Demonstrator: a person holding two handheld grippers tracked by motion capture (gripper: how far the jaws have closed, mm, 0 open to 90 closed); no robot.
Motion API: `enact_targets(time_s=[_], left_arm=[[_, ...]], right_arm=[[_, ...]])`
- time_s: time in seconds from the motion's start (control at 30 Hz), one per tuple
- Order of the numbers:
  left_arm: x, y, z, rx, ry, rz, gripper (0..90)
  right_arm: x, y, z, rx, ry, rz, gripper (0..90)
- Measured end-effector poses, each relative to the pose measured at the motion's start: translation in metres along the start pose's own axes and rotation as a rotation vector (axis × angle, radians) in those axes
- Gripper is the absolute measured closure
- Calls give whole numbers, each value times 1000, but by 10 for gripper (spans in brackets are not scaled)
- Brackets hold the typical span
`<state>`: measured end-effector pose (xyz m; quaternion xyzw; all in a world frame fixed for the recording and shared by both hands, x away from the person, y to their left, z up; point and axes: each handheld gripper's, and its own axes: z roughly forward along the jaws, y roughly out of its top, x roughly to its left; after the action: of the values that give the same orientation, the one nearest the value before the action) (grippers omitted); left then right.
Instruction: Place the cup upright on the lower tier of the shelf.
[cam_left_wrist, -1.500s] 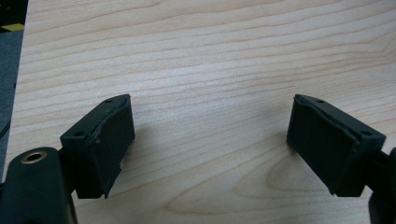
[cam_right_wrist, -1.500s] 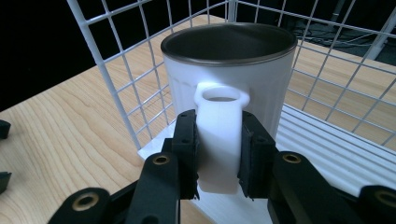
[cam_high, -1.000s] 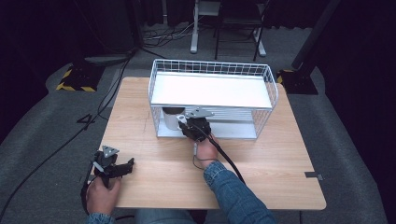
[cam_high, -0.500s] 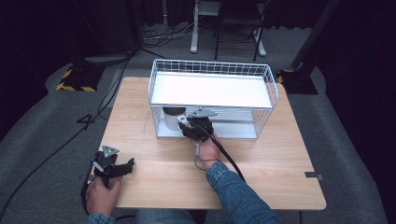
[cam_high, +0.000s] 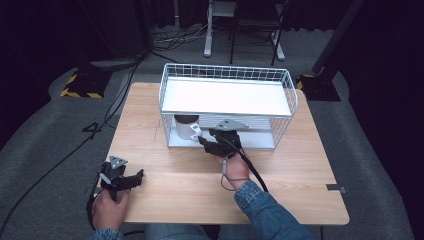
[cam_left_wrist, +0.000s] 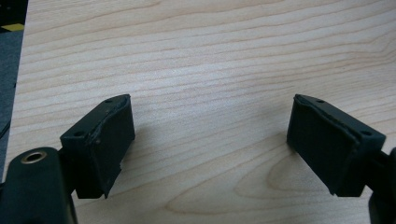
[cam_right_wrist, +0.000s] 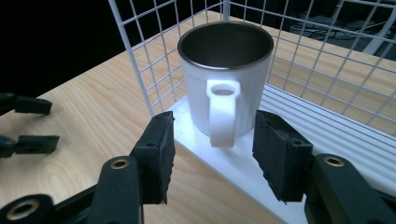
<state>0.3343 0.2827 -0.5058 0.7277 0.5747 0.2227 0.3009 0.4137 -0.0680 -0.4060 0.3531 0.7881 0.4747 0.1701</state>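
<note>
A white mug with a dark inside stands upright on the lower shelf of a white wire rack, at its left end, handle facing outward. In the high view the mug sits just left of my right gripper. My right gripper is open, its jaws on either side of the handle without touching it. My left gripper rests low over the wooden table near its front left corner. In its own view the left gripper is open wide with bare wood between the jaws.
The rack has a white top shelf and a slatted lower shelf. Wire mesh closes the rack's left side and back. Cables and chair legs lie on the grey floor beyond the table. A small tape mark sits at the table's right edge.
My right gripper has shifted slightly left and closer to the mug at the rack's front. The left gripper has stayed in place.
</note>
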Motion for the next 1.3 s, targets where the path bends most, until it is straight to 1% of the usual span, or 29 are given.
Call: enact_targets(time_s=[0.1,0.17,0.2,0.23,0.33,0.4,0.5,0.53,0.57,0.6,0.63,0.67,0.7,0.73,0.77,0.83,0.87,1.0,1.1,1.13,1.17,1.2,1.23,1.27,1.3], left_arm=[[0,0,0,1,0,0,155],[0,0,0,1,0,1,155],[0,0,0,1,0,0,155],[0,0,0,1,0,0,155],[0,0,0,1,0,1,155],[0,0,0,1,0,1,155],[0,0,0,1,0,0,154],[0,0,0,1,0,1,155],[0,0,0,1,0,1,155],[0,0,0,0,0,0,155],[0,0,0,0,0,0,155],[0,0,0,1,0,0,155],[0,0,0,1,0,0,155],[0,0,0,0,0,0,155],[0,0,0,0,0,0,155],[0,0,0,1,0,0,155],[0,0,0,0,0,0,155],[0,0,0,0,0,0,155],[0,0,0,0,0,0,154],[0,0,0,0,0,0,155],[0,0,0,0,0,0,155],[0,0,0,0,0,0,155],[0,0,0,0,0,0,155],[0,0,0,0,0,0,155],[0,0,0,1,0,0,155]], right_arm=[[-1,-2,-15,-1,0,-9,472],[-2,-4,-26,-4,-8,-31,466],[-3,-7,-36,-5,-12,-48,455],[-3,-7,-36,-5,-12,-48,455],[-6,-12,-51,1,-22,-69,438],[-9,-16,-61,3,-24,-71,425],[-15,-24,-78,0,-36,-78,409],[-21,-30,-89,-1,-52,-87,395],[-21,-30,-89,-1,-52,-87,395],[-24,-34,-95,1,-56,-89,388],[-30,-43,-106,5,-74,-87,378],[-30,-43,-106,5,-74,-87,378],[-38,-52,-116,1,-91,-91,369],[-38,-52,-116,1,-91,-91,369],[-42,-57,-121,2,-100,-94,365],[-51,-68,-129,6,-125,-89,360],[-56,-73,-133,7,-135,-78,355],[-75,-92,-146,9,-156,14,316],[-87,-104,-151,22,-175,52,301],[-94,-112,-154,46,-188,57,283],[-94,-112,-154,46,-188,57,283],[-100,-120,-155,89,-187,43,269],[-100,-120,-155,89,-187,43,261],[-102,-124,-154,109,-193,34,251],[-104,-127,-154,122,-194,40,238]])
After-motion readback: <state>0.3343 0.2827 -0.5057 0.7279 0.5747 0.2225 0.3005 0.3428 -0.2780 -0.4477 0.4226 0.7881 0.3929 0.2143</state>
